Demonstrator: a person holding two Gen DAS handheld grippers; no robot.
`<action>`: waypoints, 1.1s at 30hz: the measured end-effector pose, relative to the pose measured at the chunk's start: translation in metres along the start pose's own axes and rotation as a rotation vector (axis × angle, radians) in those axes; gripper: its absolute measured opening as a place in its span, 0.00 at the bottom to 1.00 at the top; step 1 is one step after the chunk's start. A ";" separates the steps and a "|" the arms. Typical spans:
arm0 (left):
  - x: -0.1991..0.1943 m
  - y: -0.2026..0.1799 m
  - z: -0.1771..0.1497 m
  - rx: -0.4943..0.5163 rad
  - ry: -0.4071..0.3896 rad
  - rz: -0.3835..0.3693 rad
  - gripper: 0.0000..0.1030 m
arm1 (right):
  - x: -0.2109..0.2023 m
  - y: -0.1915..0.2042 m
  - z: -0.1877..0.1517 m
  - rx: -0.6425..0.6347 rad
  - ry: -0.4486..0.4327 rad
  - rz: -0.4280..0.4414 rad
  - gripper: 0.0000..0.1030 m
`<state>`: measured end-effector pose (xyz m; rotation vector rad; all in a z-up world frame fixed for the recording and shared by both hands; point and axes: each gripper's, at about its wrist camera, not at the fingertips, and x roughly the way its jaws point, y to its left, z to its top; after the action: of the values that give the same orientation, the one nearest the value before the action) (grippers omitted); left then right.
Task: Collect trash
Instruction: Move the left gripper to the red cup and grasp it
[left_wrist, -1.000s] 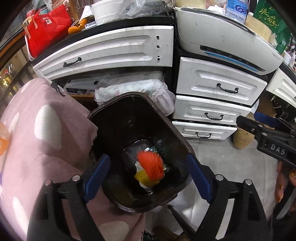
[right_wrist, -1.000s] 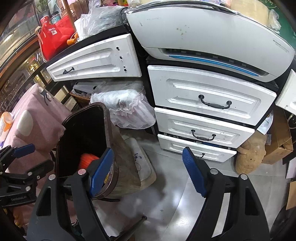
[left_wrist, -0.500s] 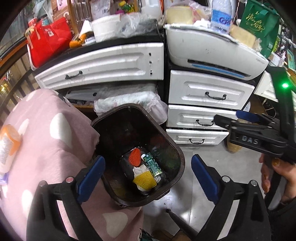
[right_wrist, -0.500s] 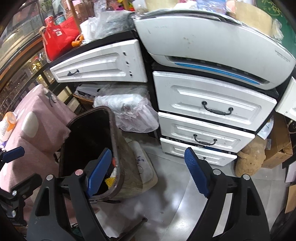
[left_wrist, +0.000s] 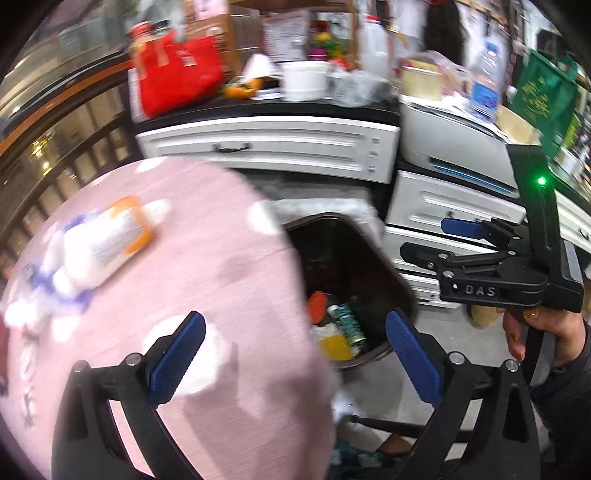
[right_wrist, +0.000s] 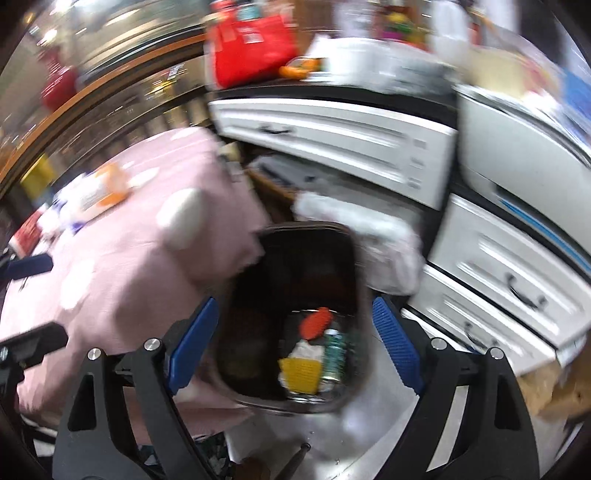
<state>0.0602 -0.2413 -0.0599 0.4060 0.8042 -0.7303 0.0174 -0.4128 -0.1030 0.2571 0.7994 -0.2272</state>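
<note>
A dark brown trash bin (left_wrist: 332, 218) stands on the floor beside the pink-clothed table (left_wrist: 229, 266). Inside it lie an orange net piece (left_wrist: 316, 301), a yellow piece (left_wrist: 334, 345) and a green can (left_wrist: 349, 323). My left gripper (left_wrist: 295, 354) hangs over the table edge, jaws opening, nothing between them. My right gripper (right_wrist: 293, 343) is above the bin (right_wrist: 303, 230), jaws also opening and empty; it shows in the left wrist view (left_wrist: 432, 240) with a hand on its grip. On the table lie a white and orange bottle (left_wrist: 110, 243) and crumpled wrappers (left_wrist: 44, 288).
White drawer units (left_wrist: 266, 146) and a white printer (left_wrist: 454, 147) stand behind the bin. A red bag (left_wrist: 177, 77), a white bowl (left_wrist: 304, 79) and bottles crowd the black counter. A plastic-wrapped bundle (right_wrist: 384, 240) sits behind the bin. Grey floor (right_wrist: 332, 435) lies in front.
The orange net piece fell from between my left jaws into the bin. Both grippers pulled up and away; the left swung over the pink table. Both pairs of jaws widened.
</note>
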 end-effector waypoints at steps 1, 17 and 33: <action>-0.004 0.013 -0.004 -0.021 0.003 0.014 0.94 | 0.002 0.011 0.002 -0.025 0.002 0.021 0.82; -0.074 0.233 -0.059 -0.333 0.069 0.279 0.94 | 0.030 0.134 0.028 -0.257 0.046 0.210 0.83; -0.075 0.443 -0.070 -0.452 0.274 0.476 0.94 | 0.045 0.167 0.034 -0.295 0.092 0.211 0.83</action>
<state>0.3097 0.1369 -0.0209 0.2723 1.0507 -0.0390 0.1203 -0.2706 -0.0895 0.0723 0.8782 0.1024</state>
